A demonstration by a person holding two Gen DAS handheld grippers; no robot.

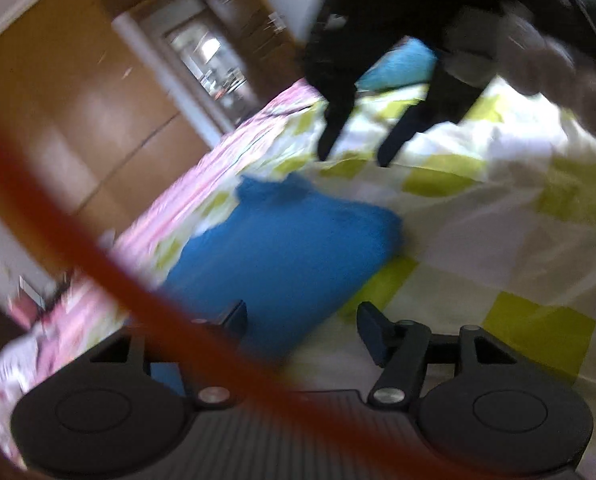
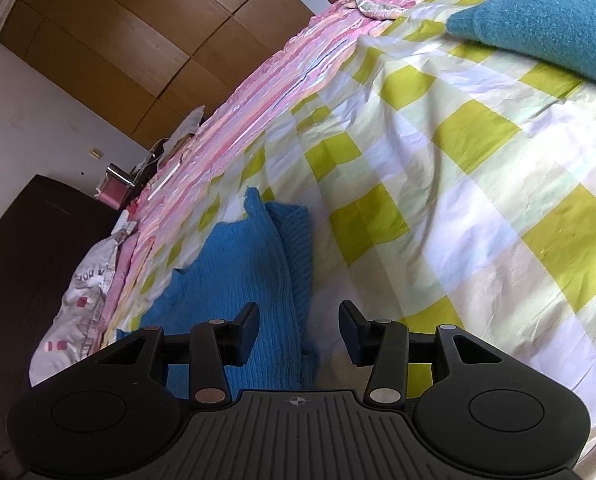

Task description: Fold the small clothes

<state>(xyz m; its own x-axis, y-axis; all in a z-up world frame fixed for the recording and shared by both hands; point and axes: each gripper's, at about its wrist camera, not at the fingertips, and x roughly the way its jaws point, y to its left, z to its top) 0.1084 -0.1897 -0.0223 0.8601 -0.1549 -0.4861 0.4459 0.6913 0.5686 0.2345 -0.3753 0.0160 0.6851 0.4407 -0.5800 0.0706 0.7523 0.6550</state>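
place: bedroom | evidence: checked bedsheet (image 2: 438, 208) (rumpled), wooden wardrobe (image 2: 110, 40)

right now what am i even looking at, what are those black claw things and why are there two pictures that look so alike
No robot here: a person holds a two-finger gripper in each hand, and each gripper carries a wide-angle camera looking along its fingers. That is why both pictures show black claws at the bottom.

The blurred picture comes from the left gripper; it also shows the right gripper across the bed, and a red cable crossing the lens. The sharp one comes from the right gripper.

Both look at a bed with a green-checked sheet. On it lies a bright blue knitted garment, partly folded, with a teal knitted item further off.

Both grippers are open. The right one has the garment's edge between its jaws but is not squeezing it. Nothing is held.
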